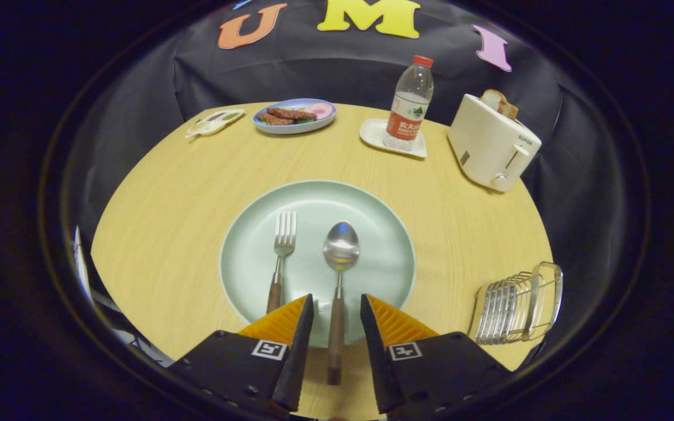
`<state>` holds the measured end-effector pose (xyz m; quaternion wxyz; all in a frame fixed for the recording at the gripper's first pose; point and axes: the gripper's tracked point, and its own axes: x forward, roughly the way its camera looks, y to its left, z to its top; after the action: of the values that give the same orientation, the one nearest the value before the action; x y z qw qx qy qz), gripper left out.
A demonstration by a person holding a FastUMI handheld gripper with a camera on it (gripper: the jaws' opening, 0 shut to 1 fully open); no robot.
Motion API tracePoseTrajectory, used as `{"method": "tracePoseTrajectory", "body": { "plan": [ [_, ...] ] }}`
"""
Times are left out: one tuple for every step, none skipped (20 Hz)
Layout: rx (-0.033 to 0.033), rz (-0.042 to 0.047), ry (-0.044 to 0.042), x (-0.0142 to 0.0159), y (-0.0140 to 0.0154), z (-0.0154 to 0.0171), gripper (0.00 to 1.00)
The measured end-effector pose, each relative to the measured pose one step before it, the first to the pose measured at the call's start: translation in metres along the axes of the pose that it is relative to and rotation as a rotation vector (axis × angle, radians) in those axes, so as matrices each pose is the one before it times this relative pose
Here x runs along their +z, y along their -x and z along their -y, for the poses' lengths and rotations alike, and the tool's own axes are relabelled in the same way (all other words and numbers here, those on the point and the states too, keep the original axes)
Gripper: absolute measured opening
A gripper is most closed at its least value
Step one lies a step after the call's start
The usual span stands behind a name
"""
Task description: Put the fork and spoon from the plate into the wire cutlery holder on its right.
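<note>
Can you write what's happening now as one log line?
gripper: open, straddling spoon handle | fork: on plate | cutlery holder: no cutlery visible

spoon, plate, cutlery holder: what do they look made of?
Spoon: polished metal bowl and neck, judging by the glints; dark brown handle, probably wood, lying between the open tool's fingers, untouched.
Plate: pale green, smooth soft sheen, likely glazed ceramic, possibly melamine.
Cutlery holder: thin bright bars with gaps, so bent metal wire, chrome-like.
</note>
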<state>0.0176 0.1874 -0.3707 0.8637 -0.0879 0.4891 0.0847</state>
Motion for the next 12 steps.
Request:
{"method": "tracePoseTrajectory", "body": {
  "plan": [
    [0.01168, -0.00754, 0.00465, -0.00198, -0.00386, -0.00284, 0.47],
    [-0.03218, -0.01061, -0.00004, -0.00345, -0.00782, 0.00385, 0.39],
    [0.00651, -0.00043, -0.01327, 0.00082, 0.00210, 0.00117, 0.30],
    [0.00355, -0.01902, -0.01109, -0.00233, 0.00205, -0.00073, 0.22],
    [0.01121, -0.00650, -0.00710, -0.00086, -0.00359, -0.00233, 0.14],
    [-0.02033, -0.00882, -0.00548, 0.00155, 0.00439, 0.00474, 0.10],
    [0.01167, -0.01003, -0.00649, -0.00083, -0.00119, 0.00046, 0.06],
    [0.00581, -0.00291, -0.00306, 0.00161, -0.00299, 0.00110, 0.06],
    [0.00390, -0.00930, -0.01000, 0.00206, 0.00667, 0.00192, 0.01],
    [0.00651, -0.00029, -0.00906, 0.00321, 0.00628, 0.00204, 0.00],
    [0.00562, 0.00000, -0.01281, 0.00332, 0.00954, 0.00337, 0.00],
    [0.00940, -0.00441, -0.01238, 0.00377, 0.01109, 0.00540, 0.01]
  ]
}}
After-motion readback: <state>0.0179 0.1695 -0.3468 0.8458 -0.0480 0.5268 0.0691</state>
